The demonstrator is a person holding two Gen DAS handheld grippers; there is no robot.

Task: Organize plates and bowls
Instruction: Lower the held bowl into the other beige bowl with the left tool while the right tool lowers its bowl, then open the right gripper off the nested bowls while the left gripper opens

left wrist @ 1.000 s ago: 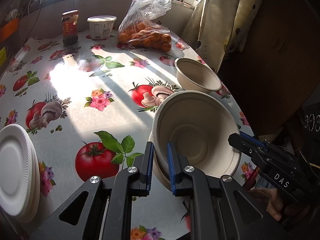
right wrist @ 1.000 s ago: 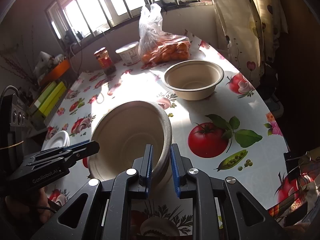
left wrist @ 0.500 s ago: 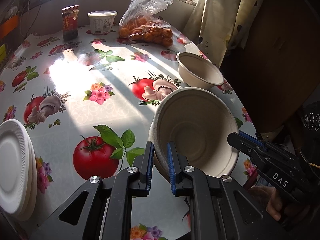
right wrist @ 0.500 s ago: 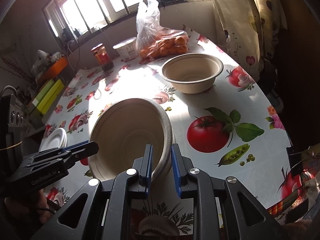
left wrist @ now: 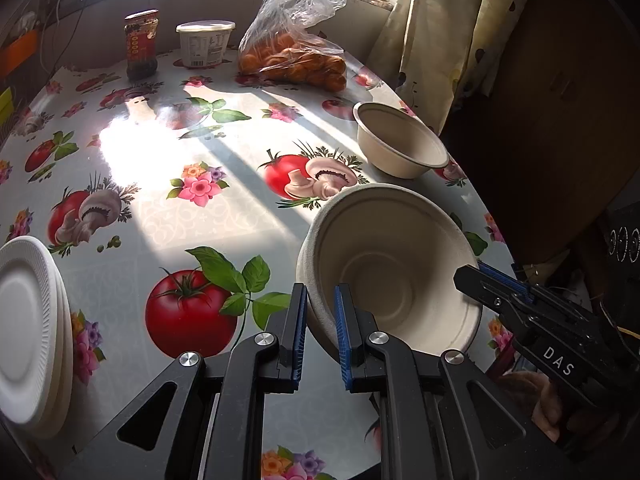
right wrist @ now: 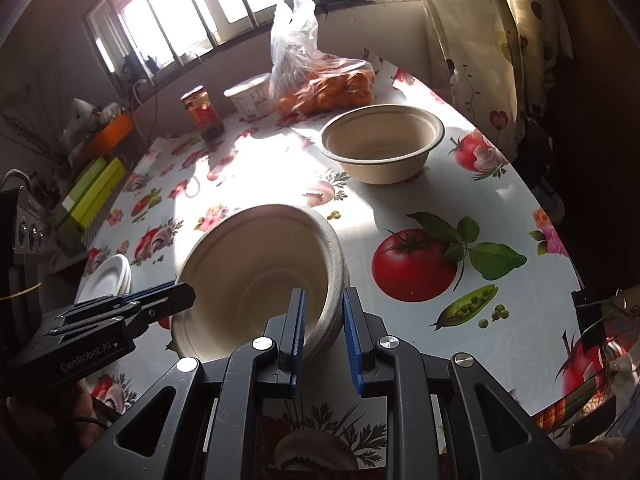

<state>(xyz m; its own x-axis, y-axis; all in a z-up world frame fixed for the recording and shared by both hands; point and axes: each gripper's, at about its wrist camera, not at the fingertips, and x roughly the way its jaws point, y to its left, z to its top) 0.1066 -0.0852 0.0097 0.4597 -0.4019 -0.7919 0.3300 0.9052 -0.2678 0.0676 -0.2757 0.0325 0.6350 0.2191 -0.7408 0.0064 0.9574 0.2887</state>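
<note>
A beige paper bowl (left wrist: 390, 276) (right wrist: 256, 276) is held tilted above the table between both grippers. My left gripper (left wrist: 321, 322) is shut on its left rim; it also shows in the right wrist view (right wrist: 160, 300). My right gripper (right wrist: 323, 326) is shut on its right rim; it also shows in the left wrist view (left wrist: 486, 280). A second beige bowl (left wrist: 400, 144) (right wrist: 382, 142) stands on the table further back. A stack of white plates (left wrist: 28, 328) (right wrist: 106, 278) lies at the table's left edge.
The table has a fruit-print oilcloth (left wrist: 200, 200). At the back stand a dark jar (left wrist: 140, 46), a white tub (left wrist: 205, 42) and a plastic bag of oranges (left wrist: 296, 56). A curtain (left wrist: 448, 40) hangs at the right. Green boxes (right wrist: 90, 196) lie left.
The held bowl has moved a little toward the far bowl together with both grippers. Both grips are unchanged.
</note>
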